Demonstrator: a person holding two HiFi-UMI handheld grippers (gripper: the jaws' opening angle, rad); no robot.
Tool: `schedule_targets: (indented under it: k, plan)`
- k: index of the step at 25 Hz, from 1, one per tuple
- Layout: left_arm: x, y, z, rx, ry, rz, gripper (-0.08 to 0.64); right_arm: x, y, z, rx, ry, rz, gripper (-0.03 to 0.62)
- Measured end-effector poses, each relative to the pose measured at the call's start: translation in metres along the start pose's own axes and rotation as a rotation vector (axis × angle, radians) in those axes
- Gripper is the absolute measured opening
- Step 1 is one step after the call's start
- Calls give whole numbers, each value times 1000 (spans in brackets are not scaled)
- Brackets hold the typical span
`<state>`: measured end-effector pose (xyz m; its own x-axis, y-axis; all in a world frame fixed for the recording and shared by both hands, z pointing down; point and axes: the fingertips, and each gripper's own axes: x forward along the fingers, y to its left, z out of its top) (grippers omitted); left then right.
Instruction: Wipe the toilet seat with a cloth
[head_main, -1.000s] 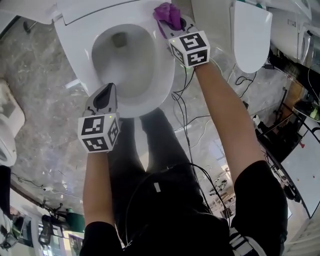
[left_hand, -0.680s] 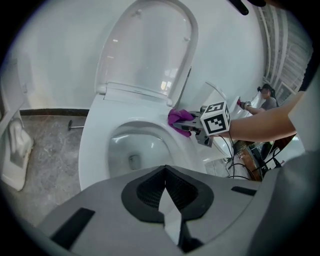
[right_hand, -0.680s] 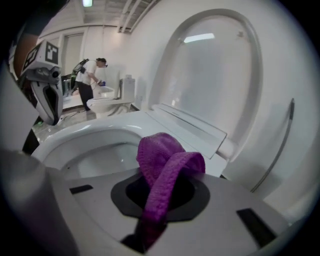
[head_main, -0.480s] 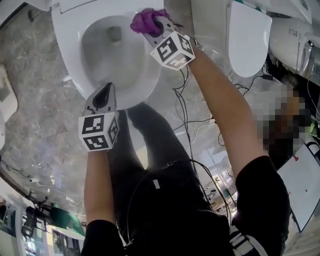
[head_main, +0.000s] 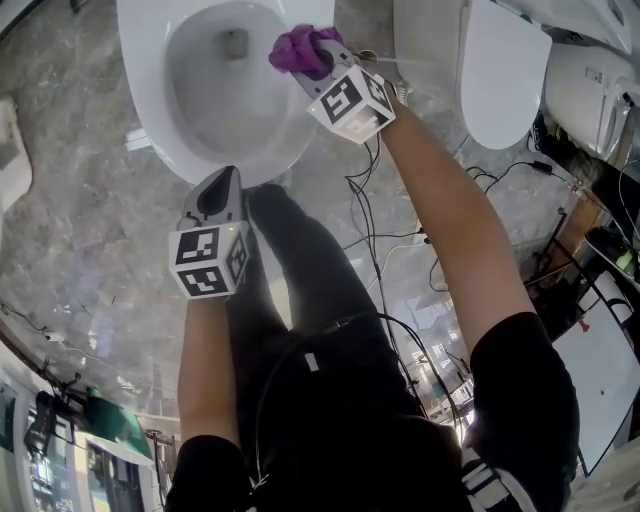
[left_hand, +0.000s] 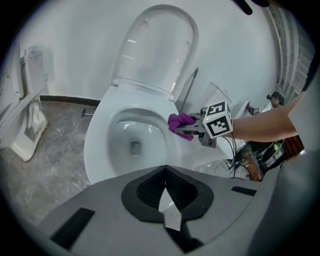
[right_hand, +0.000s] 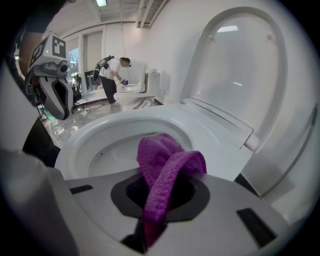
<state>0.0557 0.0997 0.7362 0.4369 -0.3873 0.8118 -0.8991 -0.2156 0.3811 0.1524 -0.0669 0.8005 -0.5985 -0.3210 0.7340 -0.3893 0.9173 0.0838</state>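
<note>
Grey marble floor (head_main: 80, 250) surrounds the toilet seat (head_main: 296, 125); my right gripper (head_main: 316, 52) pinches the purple cloth (head_main: 298, 47) at its right side, and my left gripper (head_main: 226, 176), pressed together empty, hovers by its front edge.

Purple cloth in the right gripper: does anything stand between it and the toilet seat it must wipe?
Nothing visible does. The right gripper holds the cloth at the bare right side of the toilet seat. The lid stands raised behind, and the left gripper is apart at the front.
</note>
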Motion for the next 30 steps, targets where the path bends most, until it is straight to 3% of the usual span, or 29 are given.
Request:
schedule_targets:
  k: [9,20,30]
  plan:
    - [-11,28,-25,-33,2,43,9,-14,54,-11,147,-22,-48,55]
    - [-36,49,-33,-25,-5,13,9,-28,138,-11,336,8,-89,55]
    - [-62,91,-41,-18,-6,1,9,-13,206,11,698,10,-90,55]
